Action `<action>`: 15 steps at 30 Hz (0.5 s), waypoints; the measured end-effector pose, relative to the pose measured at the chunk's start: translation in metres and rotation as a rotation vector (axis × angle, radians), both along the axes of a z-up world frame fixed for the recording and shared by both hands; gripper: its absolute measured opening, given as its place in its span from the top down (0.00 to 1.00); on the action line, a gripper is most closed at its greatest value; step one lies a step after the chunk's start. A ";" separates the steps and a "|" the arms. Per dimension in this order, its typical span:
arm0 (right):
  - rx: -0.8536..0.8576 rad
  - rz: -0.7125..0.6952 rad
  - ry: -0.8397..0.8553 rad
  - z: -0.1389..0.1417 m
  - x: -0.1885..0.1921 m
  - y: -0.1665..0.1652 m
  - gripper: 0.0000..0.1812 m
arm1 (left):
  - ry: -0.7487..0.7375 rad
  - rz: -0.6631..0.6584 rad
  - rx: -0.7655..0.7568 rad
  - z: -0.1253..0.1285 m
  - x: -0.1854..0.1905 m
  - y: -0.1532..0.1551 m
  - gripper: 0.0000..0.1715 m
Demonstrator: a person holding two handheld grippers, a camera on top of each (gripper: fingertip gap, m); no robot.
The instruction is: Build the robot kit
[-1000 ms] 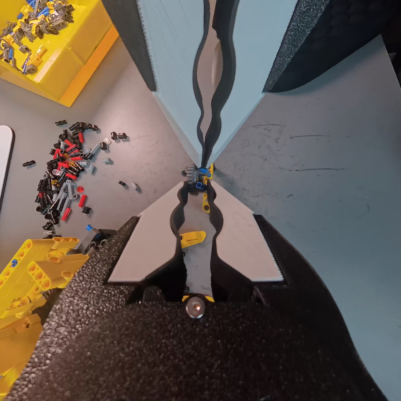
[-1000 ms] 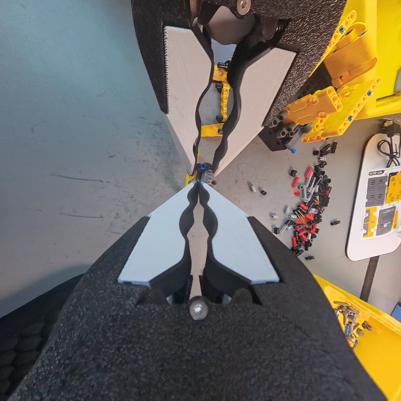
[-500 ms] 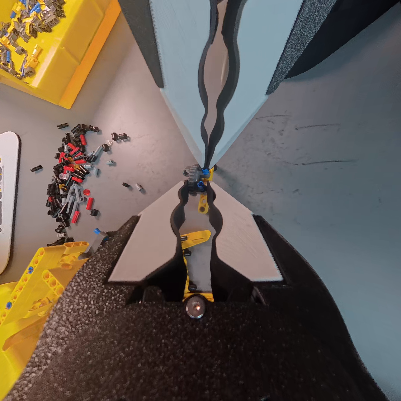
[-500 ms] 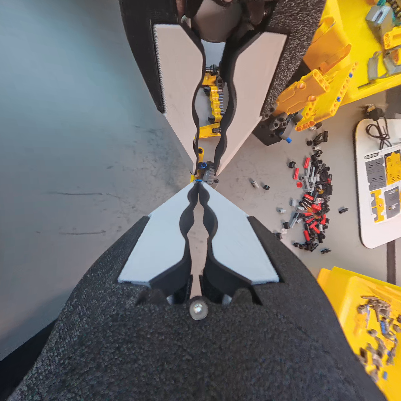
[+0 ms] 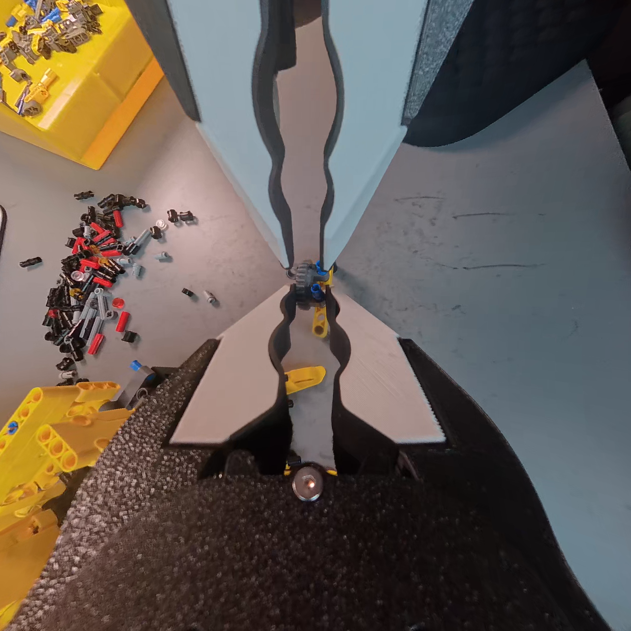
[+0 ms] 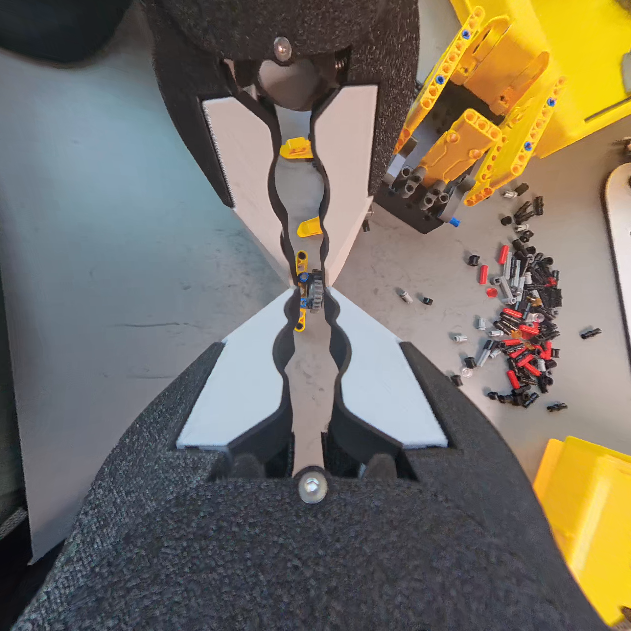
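A grey, scuffed tabletop carries everything here. Over it the two tongs meet tip to tip. The left tongs, with white fingers, are closed to a narrow gap on a small brick assembly: a dark grey gear, blue pins and a thin yellow beam that hangs down between the fingers. The right tongs, with pale blue fingers, come from the opposite side and stand slightly parted, their tips at either side of the same assembly; whether they press it or only flank it cannot be told. The assembly is held above the tabletop, right where the four fingertips meet.

Below the left tongs a flat yellow piece lies on the tabletop. Off to the side is a loose heap of small black, red and grey connector pins, with two stray pins between the heap and the tongs. Near the left tongs' body stands a larger model of yellow beams on a dark base. Farther out, a yellow bin holds mixed small parts, and a white rounded board shows at the edge of the right wrist view.
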State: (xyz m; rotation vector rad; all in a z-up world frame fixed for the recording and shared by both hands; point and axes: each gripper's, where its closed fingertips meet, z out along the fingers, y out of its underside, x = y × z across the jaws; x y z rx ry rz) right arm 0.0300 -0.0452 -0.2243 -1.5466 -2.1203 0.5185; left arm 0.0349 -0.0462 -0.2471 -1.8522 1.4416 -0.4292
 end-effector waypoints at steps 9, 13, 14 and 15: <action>-0.063 -0.036 -0.070 -0.010 0.000 0.006 0.97 | -0.051 0.002 -0.007 0.004 -0.001 -0.003 0.87; -0.047 -0.041 -0.090 -0.011 0.000 0.007 0.97 | -0.145 0.002 -0.026 0.021 -0.005 -0.008 0.94; -0.046 -0.044 -0.091 -0.011 -0.001 0.007 0.97 | -0.159 0.004 -0.028 0.023 -0.005 -0.009 0.94; -0.046 -0.044 -0.091 -0.011 -0.001 0.007 0.97 | -0.153 0.010 -0.024 0.022 -0.005 -0.009 0.95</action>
